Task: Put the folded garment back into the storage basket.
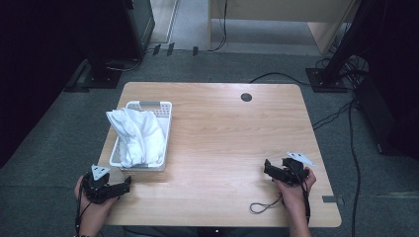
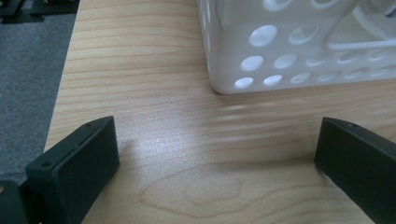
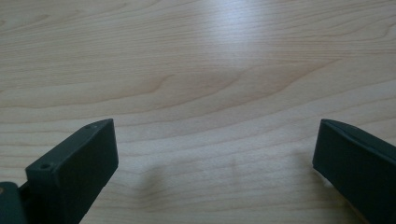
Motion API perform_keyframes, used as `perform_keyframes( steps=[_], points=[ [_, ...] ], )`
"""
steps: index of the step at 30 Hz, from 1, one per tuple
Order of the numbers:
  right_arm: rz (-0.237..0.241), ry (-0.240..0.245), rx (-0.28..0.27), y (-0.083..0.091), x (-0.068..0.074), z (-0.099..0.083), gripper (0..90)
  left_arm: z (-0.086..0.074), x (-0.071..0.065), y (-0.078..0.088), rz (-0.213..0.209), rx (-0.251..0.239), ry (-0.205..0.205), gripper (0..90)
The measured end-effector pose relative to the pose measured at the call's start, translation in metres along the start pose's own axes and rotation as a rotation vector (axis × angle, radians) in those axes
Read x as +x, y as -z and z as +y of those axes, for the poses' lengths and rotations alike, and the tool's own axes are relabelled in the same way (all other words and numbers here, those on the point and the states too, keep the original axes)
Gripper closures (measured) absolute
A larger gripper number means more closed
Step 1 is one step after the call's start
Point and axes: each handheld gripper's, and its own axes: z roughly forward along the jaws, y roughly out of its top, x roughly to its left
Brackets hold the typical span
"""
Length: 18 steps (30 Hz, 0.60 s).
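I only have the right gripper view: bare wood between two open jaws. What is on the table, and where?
Observer: A white basket sits on the table's left half, with white cloth piled in it.
Operator: Is the left gripper touching it?
Observer: No. The left gripper sits apart from the basket's near corner, jaws open with bare wood between them.
Operator: And where is mine from above?
Observer: The right gripper is near the table's front right, far from the basket.
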Motion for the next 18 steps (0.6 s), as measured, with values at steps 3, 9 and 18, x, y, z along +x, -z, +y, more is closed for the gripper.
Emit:
perform_keyframes(
  steps=[3, 9, 18],
  points=[
    [-0.004, -0.009, 0.001, 0.001, -0.004, -0.001, 0.0, 0.0, 0.0, 0.0, 0.0, 0.0, 0.0, 0.0],
    [-0.013, -0.023, -0.007, 0.004, -0.012, -0.001, 0.0, 0.0, 0.0, 0.0, 0.001, 0.0, 0.001, 0.0],
    [-0.031, -0.033, -0.007, 0.007, -0.023, -0.002, 0.0, 0.0, 0.0, 0.0, 0.001, 0.0, 0.001, 0.0]
  ],
)
